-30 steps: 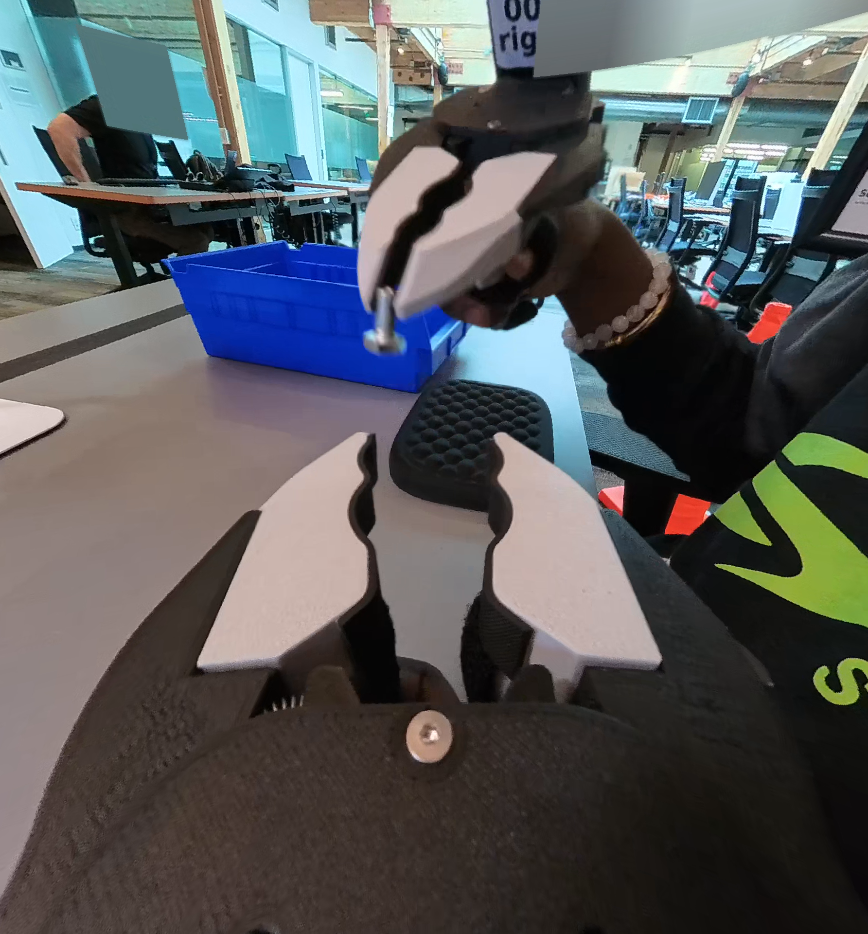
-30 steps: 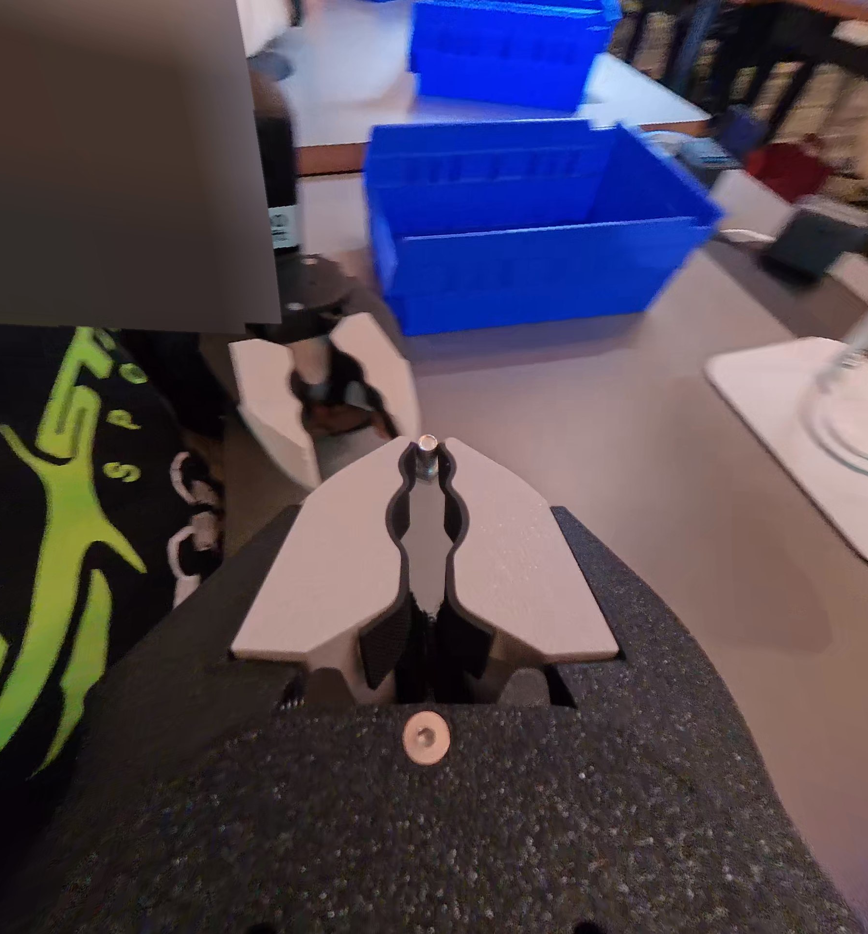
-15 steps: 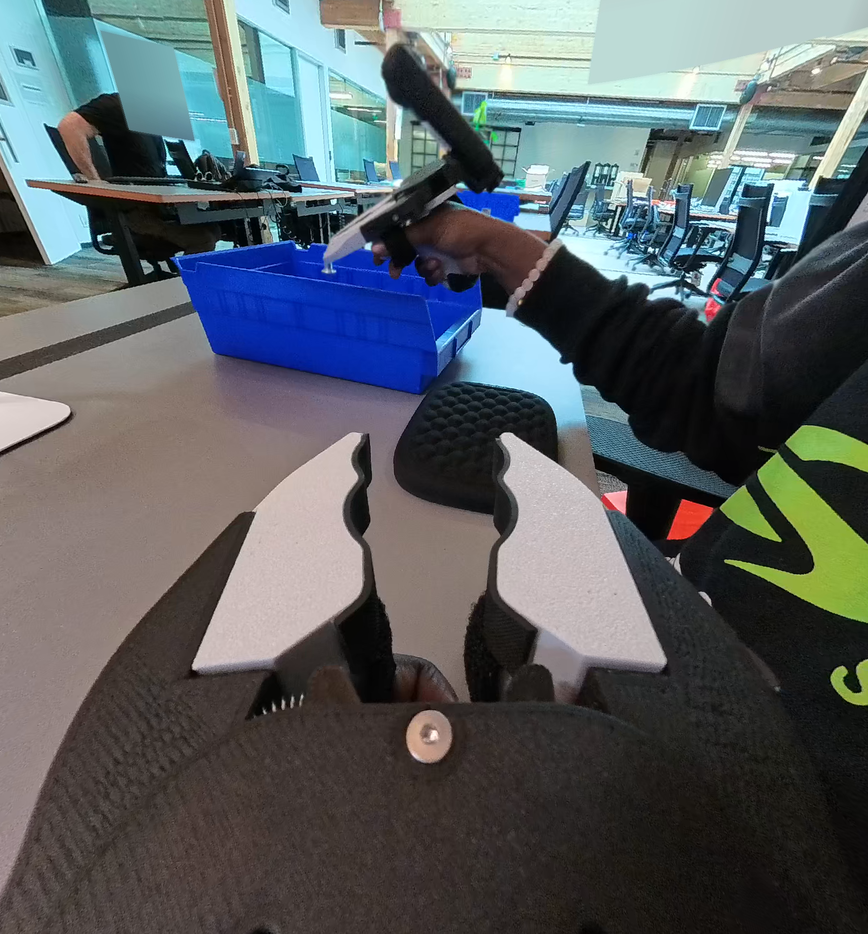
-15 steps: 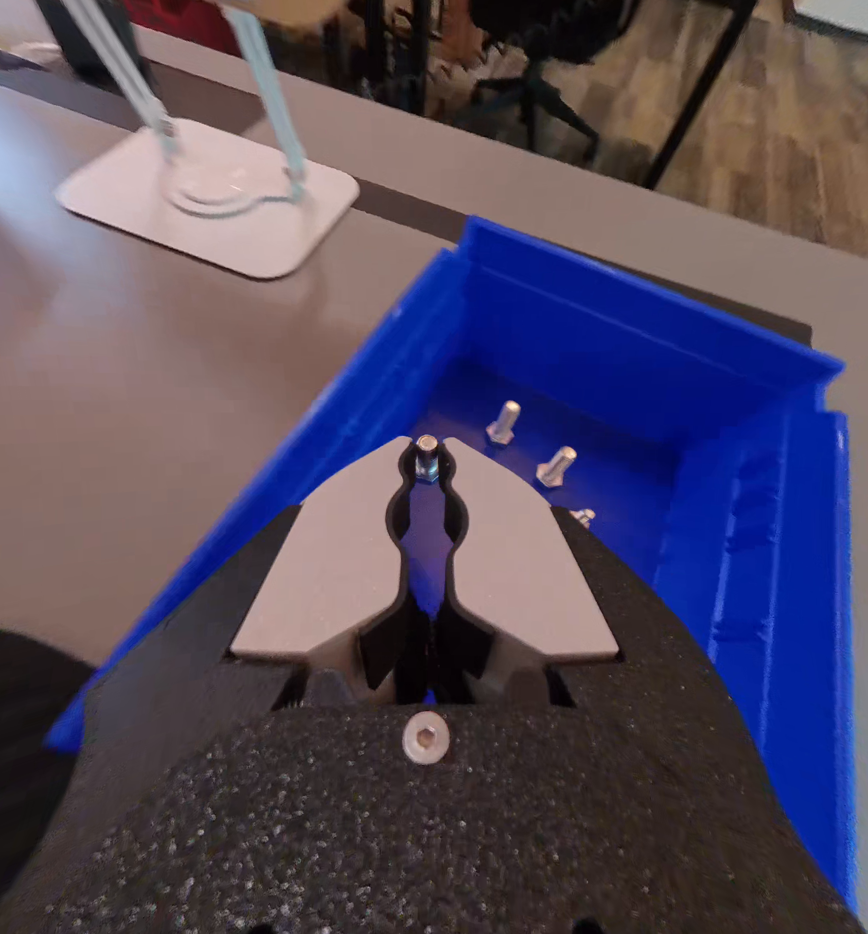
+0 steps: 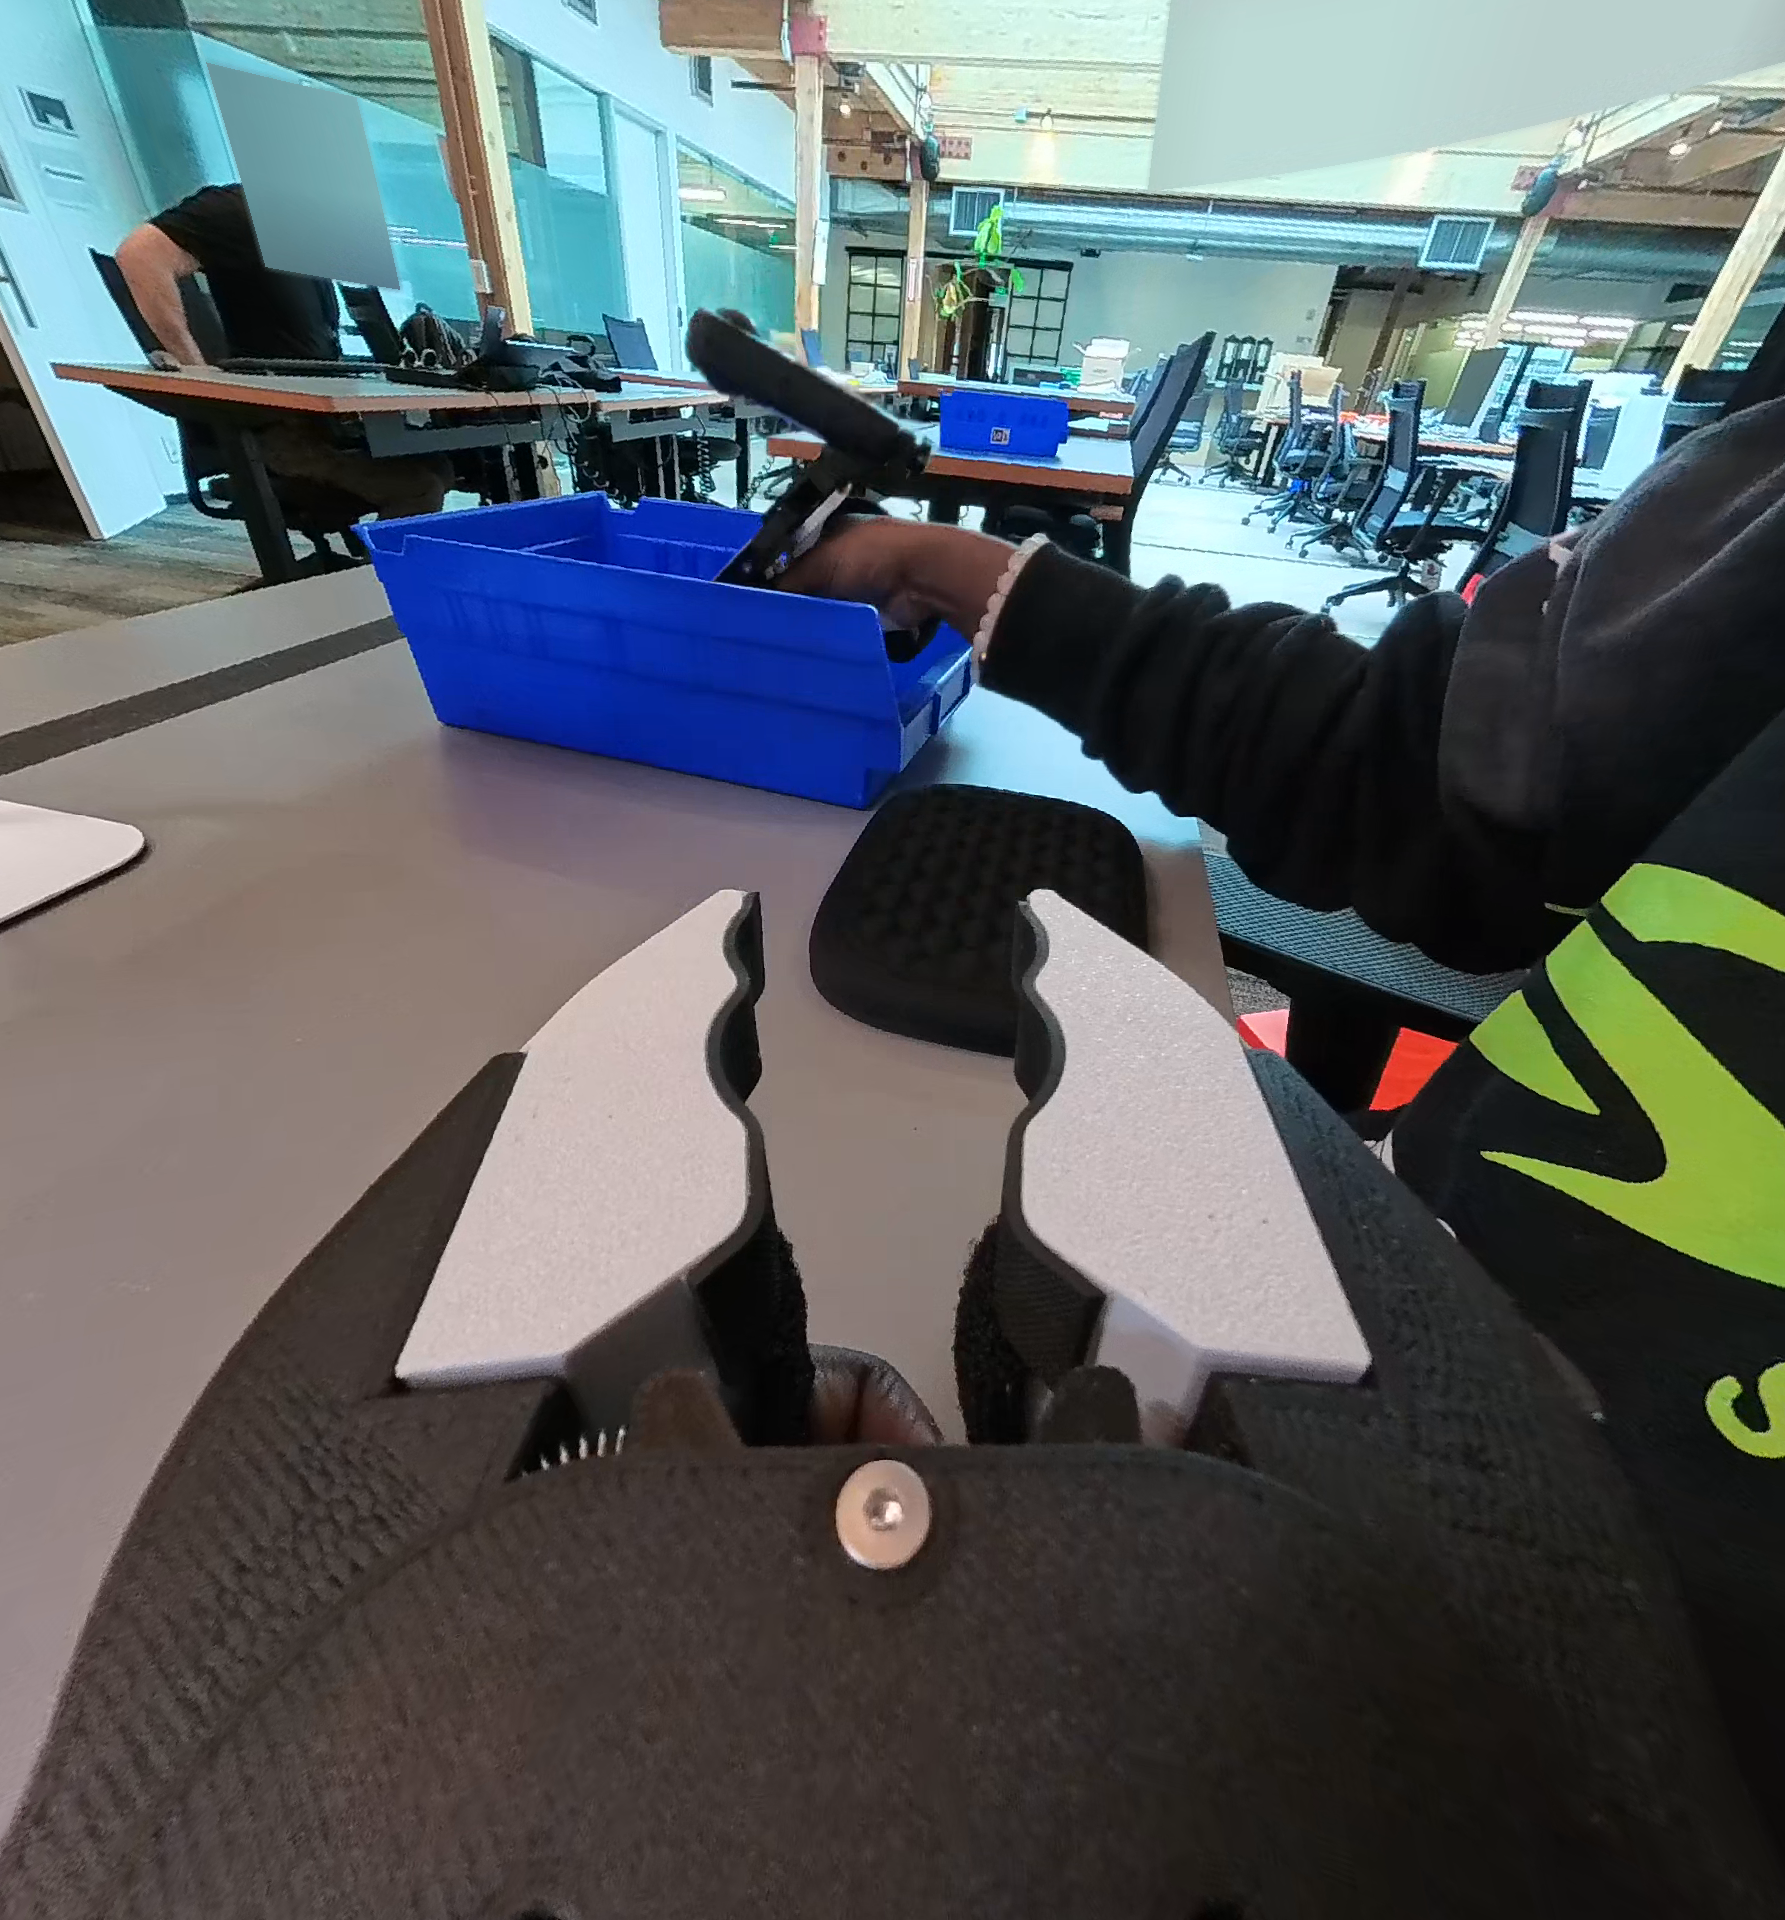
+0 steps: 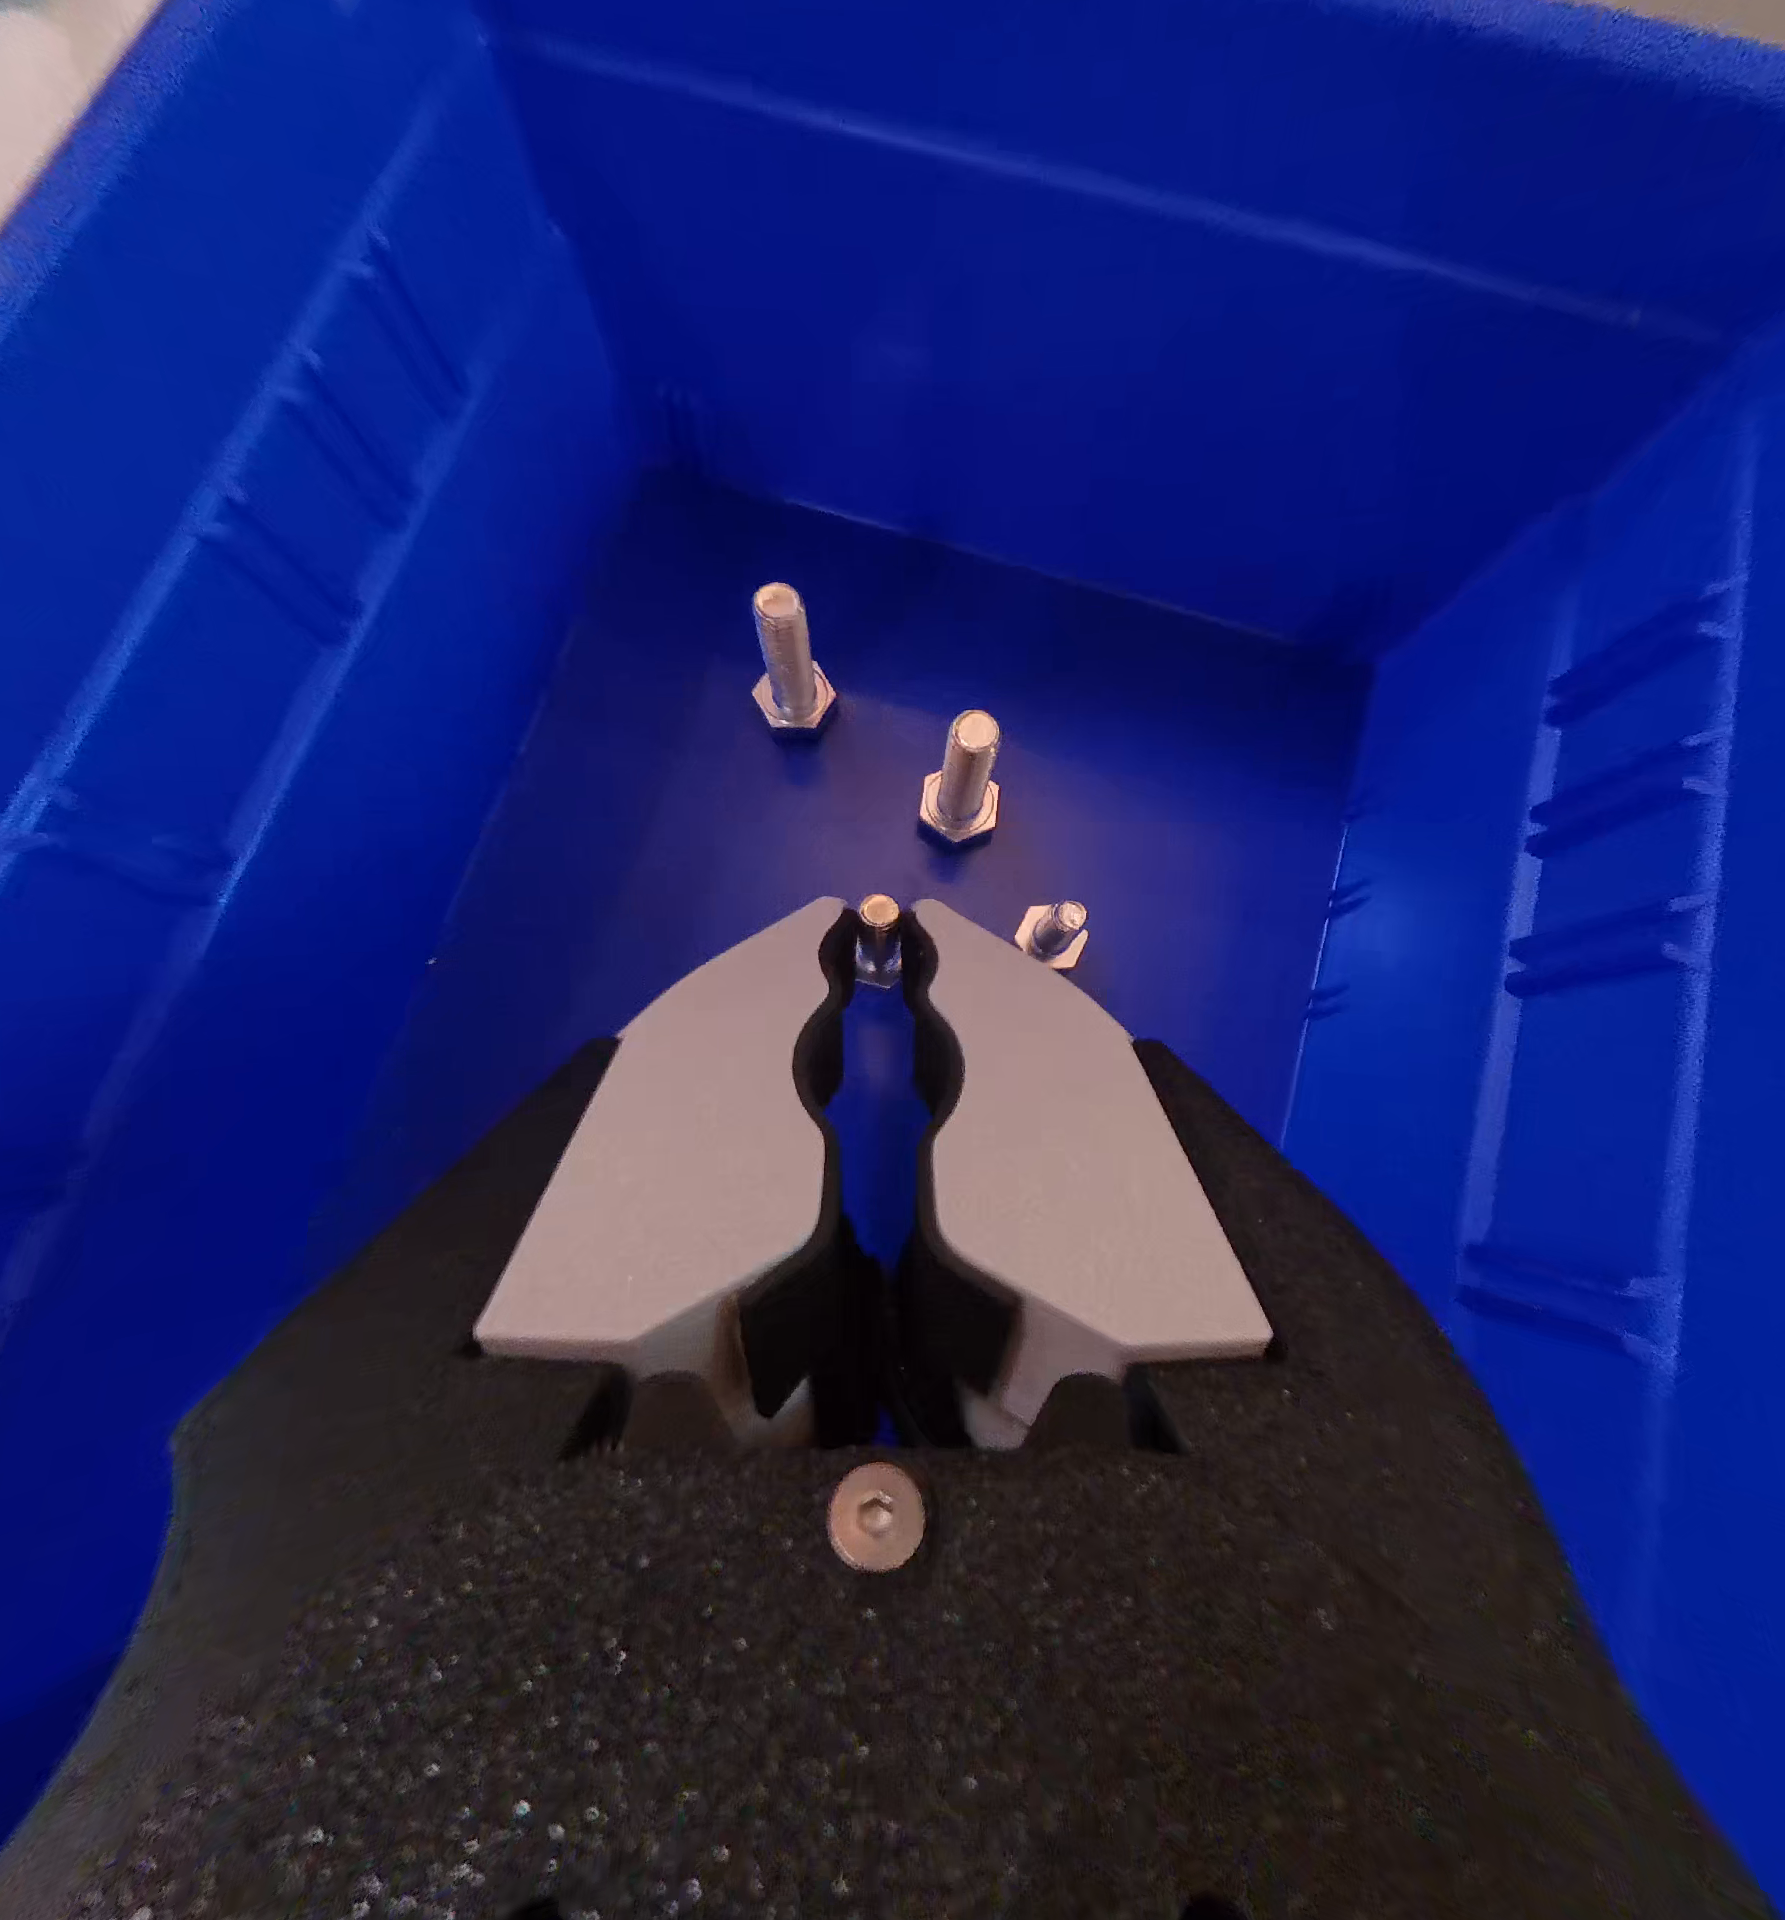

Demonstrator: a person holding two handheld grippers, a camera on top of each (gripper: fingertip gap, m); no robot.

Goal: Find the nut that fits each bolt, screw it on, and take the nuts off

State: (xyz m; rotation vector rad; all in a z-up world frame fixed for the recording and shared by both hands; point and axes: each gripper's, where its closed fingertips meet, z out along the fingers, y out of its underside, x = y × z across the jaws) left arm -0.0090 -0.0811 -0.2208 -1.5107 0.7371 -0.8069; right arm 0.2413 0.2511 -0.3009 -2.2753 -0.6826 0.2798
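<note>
Blue bin (image 6: 971, 312) walls surrounded the right gripper (image 6: 880, 914), fingers clamping an upright bolt (image 6: 879, 935) near the floor; left gripper (image 5: 888, 935) gaped empty.

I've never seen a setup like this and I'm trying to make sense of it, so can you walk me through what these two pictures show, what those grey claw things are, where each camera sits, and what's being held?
There is no robot here. A person holds a hand-operated two-finger gripper in each hand, and each gripper carries a wide-angle camera that looks forward along its grey fingers.

The left wrist view looks across a grey table. The left gripper is open and holds nothing. Ahead of it lies a black textured pad, and beyond that stands a blue bin. The person's sleeved arm reaches the right gripper into that bin.

The right wrist view looks down inside the bin. The right gripper is shut on a small bolt. Three other bolts stand on their heads on the bin floor: a tall one, a middle one and a short one. No nuts are visible.
</note>
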